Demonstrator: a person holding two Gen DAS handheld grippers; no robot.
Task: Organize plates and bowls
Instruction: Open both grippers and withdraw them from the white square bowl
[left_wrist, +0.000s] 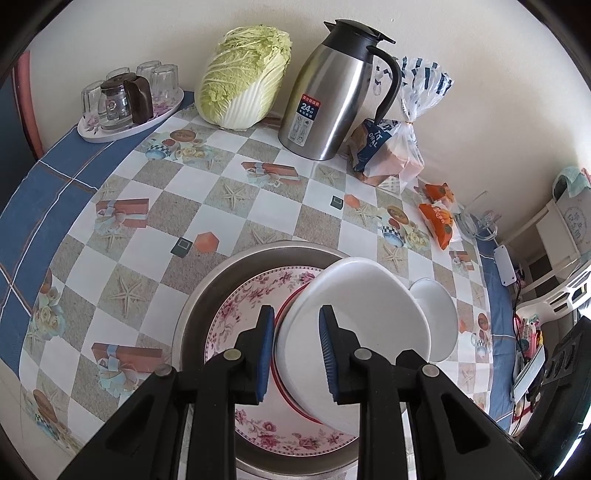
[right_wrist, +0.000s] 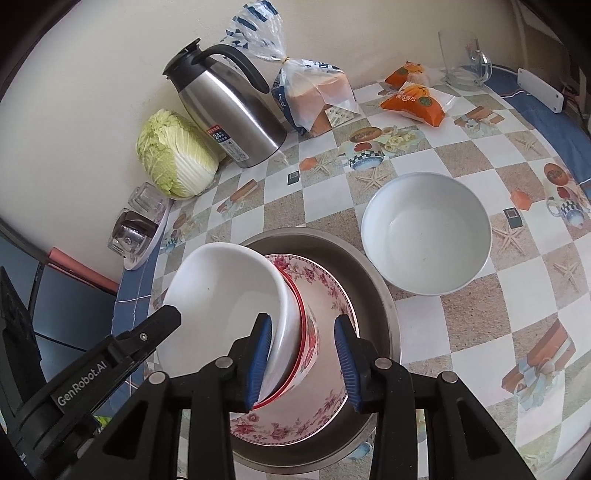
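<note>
A metal basin (left_wrist: 207, 291) (right_wrist: 373, 291) holds a pink floral plate (left_wrist: 240, 306) (right_wrist: 332, 291). A red-rimmed floral bowl (right_wrist: 308, 332) sits on the plate, and a white bowl (left_wrist: 354, 310) (right_wrist: 225, 295) lies tilted in it. My left gripper (left_wrist: 297, 354) is open, its jaws astride the white bowl's rim. My right gripper (right_wrist: 303, 360) is open around the rims of the two nested bowls, its left pad (right_wrist: 260, 354) inside the white bowl. The left gripper also shows in the right wrist view (right_wrist: 155, 325). A second white bowl (right_wrist: 426, 232) (left_wrist: 436, 317) stands upright beside the basin.
Along the wall stand a napa cabbage (left_wrist: 243, 74), a steel thermos jug (left_wrist: 332, 88), a bag of bread (left_wrist: 391, 147) and a tray of glasses (left_wrist: 129, 99). Orange snack packs (right_wrist: 413, 99) and a glass mug (right_wrist: 463, 61) lie at the far right.
</note>
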